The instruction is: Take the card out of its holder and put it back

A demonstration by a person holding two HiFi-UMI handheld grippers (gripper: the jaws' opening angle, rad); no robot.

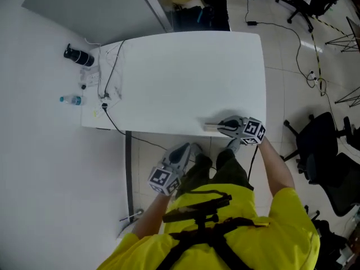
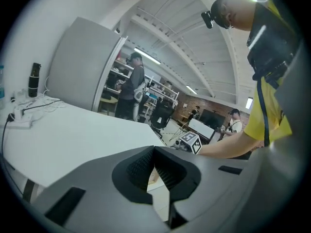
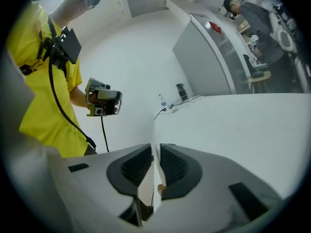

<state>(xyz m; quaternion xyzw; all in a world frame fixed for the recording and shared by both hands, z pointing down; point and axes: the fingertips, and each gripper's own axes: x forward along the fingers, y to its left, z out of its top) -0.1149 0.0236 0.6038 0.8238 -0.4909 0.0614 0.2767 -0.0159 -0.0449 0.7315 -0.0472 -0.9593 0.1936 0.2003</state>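
Observation:
A pale wooden card holder (image 1: 211,127) lies at the near edge of the white table (image 1: 185,77), right of centre. My right gripper (image 1: 223,127) reaches it from the right. In the right gripper view a thin white card (image 3: 156,178) stands edge-on between the pads of the right gripper (image 3: 155,147), which press on both its faces. A bit of brown holder (image 3: 160,189) shows below. My left gripper (image 1: 181,152) hangs off the table, below its front edge, by the person's legs. Its jaws (image 2: 154,150) meet at the tips with nothing in them.
A black bottle (image 1: 79,56), a small water bottle (image 1: 71,99) and cables with a power strip (image 1: 104,97) crowd the table's far left end. A black office chair (image 1: 326,156) stands on the floor to the right. People stand in the background of both gripper views.

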